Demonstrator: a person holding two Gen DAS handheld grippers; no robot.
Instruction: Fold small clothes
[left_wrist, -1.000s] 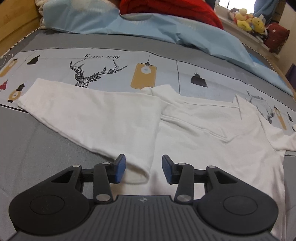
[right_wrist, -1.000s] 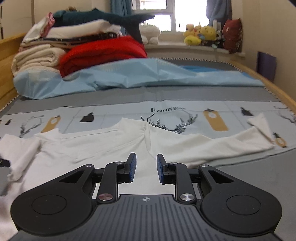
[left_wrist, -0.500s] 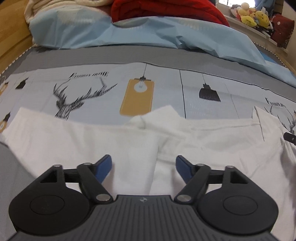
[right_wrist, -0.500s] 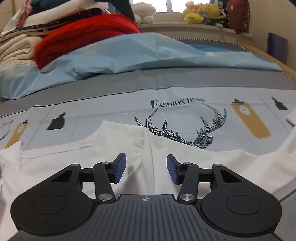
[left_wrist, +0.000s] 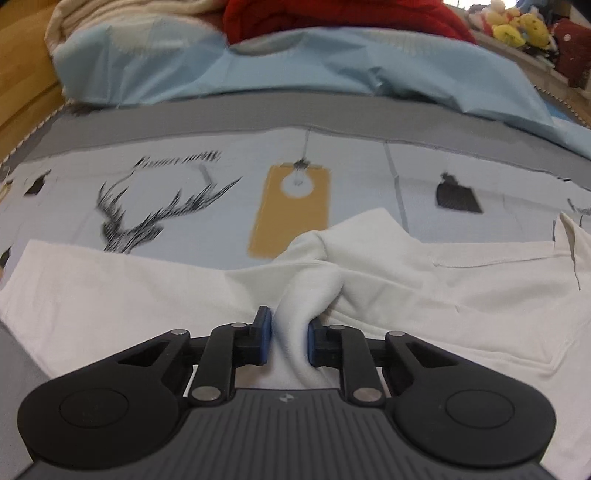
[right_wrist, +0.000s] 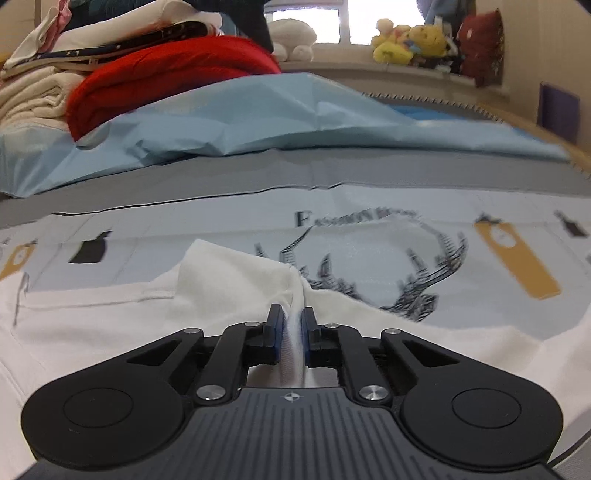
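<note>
A white long-sleeved top (left_wrist: 424, 295) lies spread across the printed bedsheet (left_wrist: 229, 192) of a bed, and everything here is placed relative to that garment. The left tool (left_wrist: 288, 341) sits low over its near part, jaws closing, with a bunched ridge of white cloth standing up between the blue pads (left_wrist: 263, 341), which press on it from both sides. From that pinch the fabric rises in a twisted fold toward the far edge of the top, where a rounded corner of cloth overlaps a yellow lamp print (left_wrist: 291, 210). One sleeve runs flat away to the left of the pinch, ending just below a black stag print (left_wrist: 147, 214).

In the right wrist view the right tool (right_wrist: 293, 339) is also closing, its pads nearly together on a thin upright pleat of the same white top (right_wrist: 110, 325); the cloth fills the narrow gap between them. Beyond that pinch a flap of the garment stands slightly raised, and a second stag print (right_wrist: 388, 273) on the sheet lies just past the garment's far edge.

Well behind the top, a crumpled light-blue sheet (right_wrist: 258, 118) lies across the bed. Farther still are a folded red blanket (right_wrist: 166, 77), stacked cream bedding (right_wrist: 33, 96), and yellow plush toys (right_wrist: 410, 40) on the window ledge.
</note>
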